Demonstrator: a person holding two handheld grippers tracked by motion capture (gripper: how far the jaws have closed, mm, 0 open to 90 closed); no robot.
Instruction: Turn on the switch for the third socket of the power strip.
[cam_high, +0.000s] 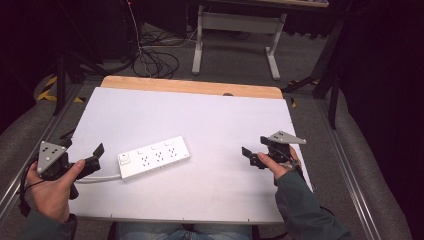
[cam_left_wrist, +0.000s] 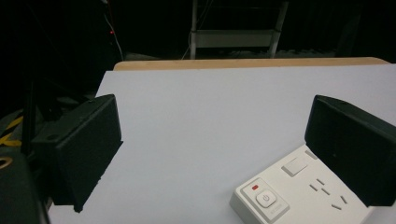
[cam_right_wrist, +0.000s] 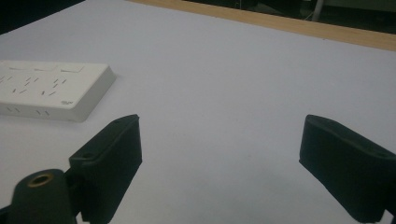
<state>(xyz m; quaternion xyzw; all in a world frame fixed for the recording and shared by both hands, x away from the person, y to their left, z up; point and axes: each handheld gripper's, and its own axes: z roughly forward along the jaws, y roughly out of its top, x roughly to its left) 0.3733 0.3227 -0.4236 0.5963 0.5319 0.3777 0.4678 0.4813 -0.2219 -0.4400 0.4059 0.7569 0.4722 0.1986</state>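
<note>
White counter (cam_high: 210, 120), wood far edge, dark room, cables on the floor beyond.
Power strip (cam_high: 154, 157) lies left of counter centre; left gripper (cam_high: 95, 156) released beside its switch end (cam_left_wrist: 266, 199), right gripper (cam_high: 252, 155) released, well apart.

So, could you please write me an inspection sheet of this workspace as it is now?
Surface: white table top with a wooden strip along the far edge.
Job's things: white power strip lying flat, switch end toward the left claw.
Clutter: nothing seen.
Grippers: left claw open, close to the strip's switch end; right claw open, apart from the strip, over bare table. Both hold nothing.
Cables: strip's grey cord runs toward the left hand; loose black cables on the floor beyond.
Surroundings: dark room, grey desk frame behind the table.
</note>
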